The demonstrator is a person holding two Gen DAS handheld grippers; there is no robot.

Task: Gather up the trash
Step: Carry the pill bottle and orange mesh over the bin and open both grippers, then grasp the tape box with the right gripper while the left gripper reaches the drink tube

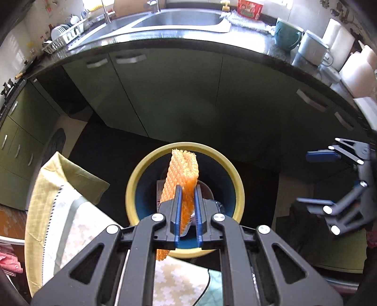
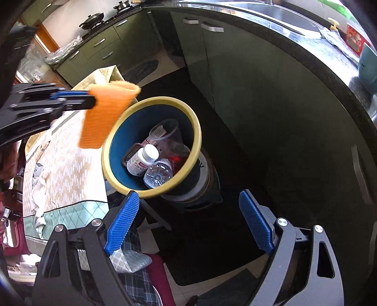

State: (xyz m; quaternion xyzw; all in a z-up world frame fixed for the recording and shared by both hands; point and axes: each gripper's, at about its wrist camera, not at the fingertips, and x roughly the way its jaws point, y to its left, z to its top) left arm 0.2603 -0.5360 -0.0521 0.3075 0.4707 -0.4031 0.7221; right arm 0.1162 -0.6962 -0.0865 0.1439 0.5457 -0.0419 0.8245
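left claw (image 2: pixel 93 98) clamps orange mesh (image 2: pixel 106 115) | beside bin (image 2: pixel 110 141) rim | right claw (image 2: pixel 188 221) wide, empty

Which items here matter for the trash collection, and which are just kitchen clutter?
Job: orange mesh piece clamped in the left gripper; yellow-rimmed bin holding a white bottle, clear bottle and plastic cup.

Bystanders: teal mug, dish rack, sink, patterned cloth.

The left gripper (image 1: pixel 187 202) points steeply down, its two blue pads nearly together and clamped on a thin orange piece. The right gripper (image 2: pixel 188 221), seen at three o'clock in the left wrist view, also points down, jaws wide apart, holding nothing.
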